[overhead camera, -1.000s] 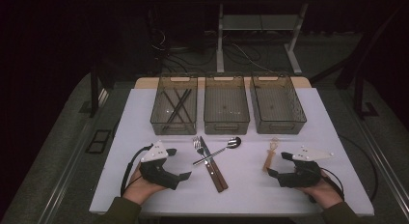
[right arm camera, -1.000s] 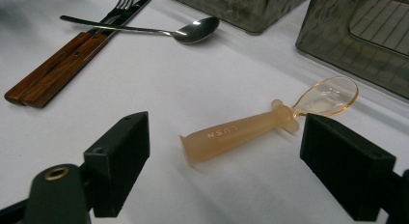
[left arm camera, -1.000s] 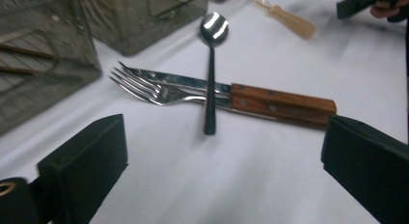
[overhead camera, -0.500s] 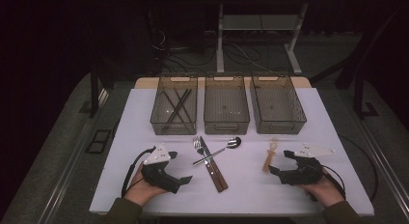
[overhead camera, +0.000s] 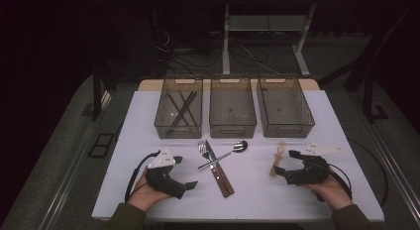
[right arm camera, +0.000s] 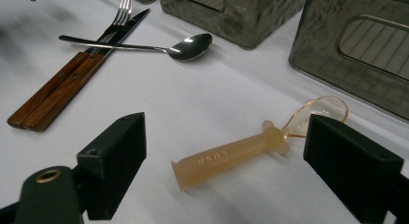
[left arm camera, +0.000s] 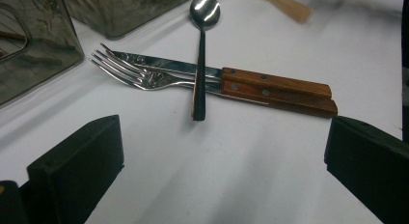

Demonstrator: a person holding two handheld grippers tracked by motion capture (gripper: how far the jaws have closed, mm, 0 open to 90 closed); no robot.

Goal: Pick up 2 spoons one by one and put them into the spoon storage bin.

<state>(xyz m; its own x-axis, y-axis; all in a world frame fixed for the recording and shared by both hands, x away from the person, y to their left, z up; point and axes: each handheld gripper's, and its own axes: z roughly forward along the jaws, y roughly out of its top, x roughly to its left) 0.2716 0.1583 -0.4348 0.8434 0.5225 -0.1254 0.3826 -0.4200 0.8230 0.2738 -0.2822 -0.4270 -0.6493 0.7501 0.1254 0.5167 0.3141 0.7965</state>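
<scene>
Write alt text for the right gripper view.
A translucent amber plastic spoon lies on the white table between the open right gripper fingers. Beyond lie a metal spoon across a wooden-handled fork and knife, and clear bins.

Left gripper view: pale amber plastic spoon handle (left arm camera: 286, 5) cut off by top edge; bowl out of frame. Smoky translucent plastic bin (left arm camera: 34, 45) cropped at left edge, dark contents unresolved. Right gripper view: silver fork tines (right arm camera: 125, 3) cut by top edge. High view: thin dark sticks in left bin (overhead camera: 179, 108), type indeterminate.
</scene>
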